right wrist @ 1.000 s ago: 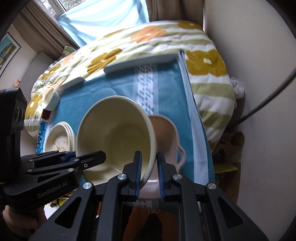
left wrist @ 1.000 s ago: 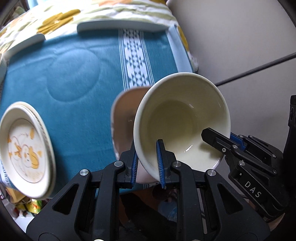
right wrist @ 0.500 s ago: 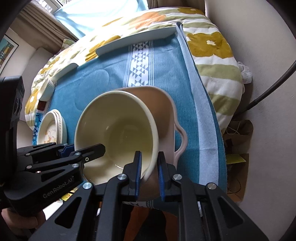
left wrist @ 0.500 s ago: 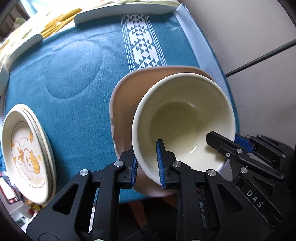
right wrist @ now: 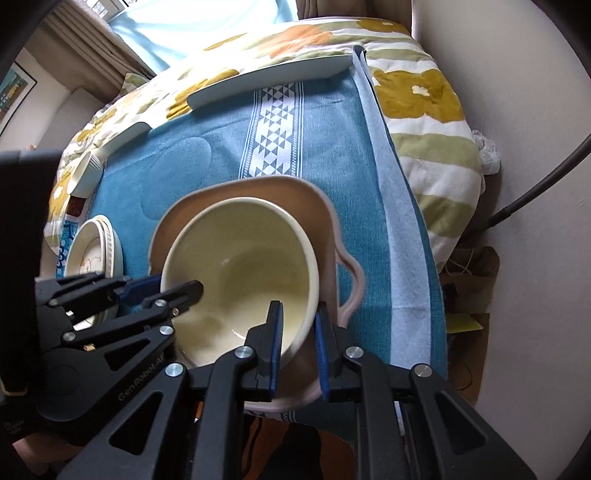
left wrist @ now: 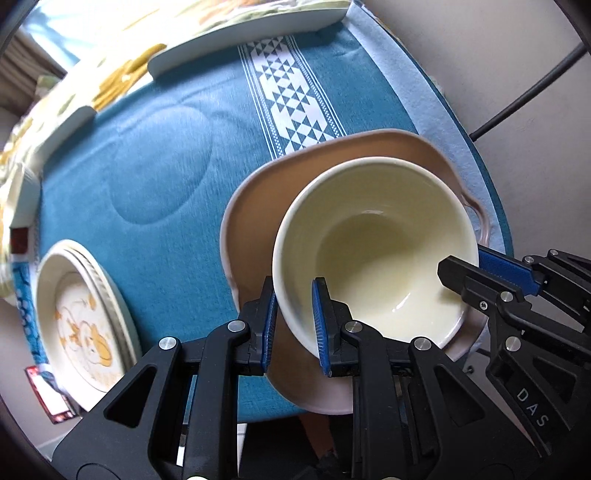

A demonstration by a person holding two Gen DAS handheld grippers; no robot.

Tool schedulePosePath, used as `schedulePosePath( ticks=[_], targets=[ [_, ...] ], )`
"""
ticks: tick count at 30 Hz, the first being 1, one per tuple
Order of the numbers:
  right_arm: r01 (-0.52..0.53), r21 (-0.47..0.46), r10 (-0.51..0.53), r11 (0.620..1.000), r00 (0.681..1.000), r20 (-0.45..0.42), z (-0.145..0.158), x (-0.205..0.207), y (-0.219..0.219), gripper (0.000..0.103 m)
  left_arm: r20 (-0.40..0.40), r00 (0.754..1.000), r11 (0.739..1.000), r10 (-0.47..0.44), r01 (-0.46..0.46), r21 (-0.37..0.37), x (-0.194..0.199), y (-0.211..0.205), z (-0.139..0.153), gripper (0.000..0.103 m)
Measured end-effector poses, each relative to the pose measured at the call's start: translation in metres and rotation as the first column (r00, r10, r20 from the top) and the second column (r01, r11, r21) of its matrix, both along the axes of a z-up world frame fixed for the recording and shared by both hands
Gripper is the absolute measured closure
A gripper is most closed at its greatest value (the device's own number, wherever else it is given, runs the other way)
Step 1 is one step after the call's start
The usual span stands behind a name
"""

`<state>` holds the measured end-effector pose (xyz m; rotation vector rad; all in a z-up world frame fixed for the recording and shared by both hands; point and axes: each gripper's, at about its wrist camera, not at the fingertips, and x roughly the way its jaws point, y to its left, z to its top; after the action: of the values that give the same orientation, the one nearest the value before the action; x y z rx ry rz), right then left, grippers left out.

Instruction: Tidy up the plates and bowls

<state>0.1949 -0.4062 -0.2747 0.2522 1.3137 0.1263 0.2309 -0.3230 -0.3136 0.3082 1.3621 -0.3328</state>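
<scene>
Over the blue tablecloth (left wrist: 159, 177), the cream bowl (left wrist: 373, 251) sits inside the pink handled dish (right wrist: 325, 221). 2 grippers pinch its rim on opposite sides: the left gripper (left wrist: 293, 317) on the left wall, the right gripper (right wrist: 297, 336) on the right wall. Beside them, well apart, a stack of printed plates (left wrist: 81, 317) rests on the cloth.

Both wrist views close above, probably sharing bowl (left wrist: 373, 254)

Teal tablecloth (right wrist: 325, 122), floral bedding (right wrist: 417, 92), bright curtained window (right wrist: 177, 33), pale wall (right wrist: 517, 55).
</scene>
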Motion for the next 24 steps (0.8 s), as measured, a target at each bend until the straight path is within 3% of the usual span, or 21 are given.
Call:
schedulePosePath(
  ticks=[9,13,17,18,19,20,21,22,23,24],
  targets=[
    [0.027,0.016,-0.027,1.000,0.999,0.029,0.016,-0.009,-0.007,0.088,-0.002,1.000,1.000,-0.011,0.011,-0.026,-0.002,-0.001,0.016,0.087],
    [-0.006,0.020,0.005,1.000,0.995,0.097,0.048,-0.009,0.000,0.088,0.022,1.000,0.992,0.020,-0.017,-0.122,-0.005,0.016,0.049,0.087],
    [-0.076,0.045,0.067,0.996,0.983,0.173,0.078,-0.003,0.013,0.088,0.085,0.991,0.972,0.107,-0.086,-0.219,-0.004,0.051,0.090,0.086],
    [-0.090,0.037,0.081,0.995,0.976,0.201,0.087,-0.001,0.018,0.088,0.103,0.986,0.970,0.129,-0.104,-0.221,-0.004,0.061,0.098,0.081],
    [-0.102,0.035,0.092,0.994,0.971,0.219,0.093,0.002,0.021,0.088,0.136,0.975,0.967,0.175,-0.145,-0.209,-0.002,0.077,0.107,0.064],
    [-0.114,0.038,0.102,0.993,0.966,0.238,0.098,0.004,0.025,0.082,0.165,0.963,0.964,0.214,-0.181,-0.196,-0.001,0.088,0.114,0.049],
    [-0.130,0.046,0.114,0.990,0.959,0.259,0.105,0.008,0.030,0.073,0.204,0.944,0.957,0.260,-0.223,-0.188,0.000,0.103,0.121,0.016],
    [-0.146,0.055,0.126,0.988,0.954,0.274,0.109,0.012,0.035,0.039,0.248,0.919,0.946,0.305,-0.263,-0.191,0.000,0.119,0.128,0.002],
    [-0.165,0.066,0.139,0.984,0.947,0.290,0.113,0.017,0.041,0.002,0.280,0.897,0.935,0.341,-0.291,-0.204,-0.001,0.135,0.135,0.002],
    [-0.189,0.076,0.157,0.979,0.937,0.311,0.117,0.022,0.048,0.000,0.294,0.881,0.924,0.371,-0.318,-0.214,-0.001,0.150,0.140,0.002]
  ],
)
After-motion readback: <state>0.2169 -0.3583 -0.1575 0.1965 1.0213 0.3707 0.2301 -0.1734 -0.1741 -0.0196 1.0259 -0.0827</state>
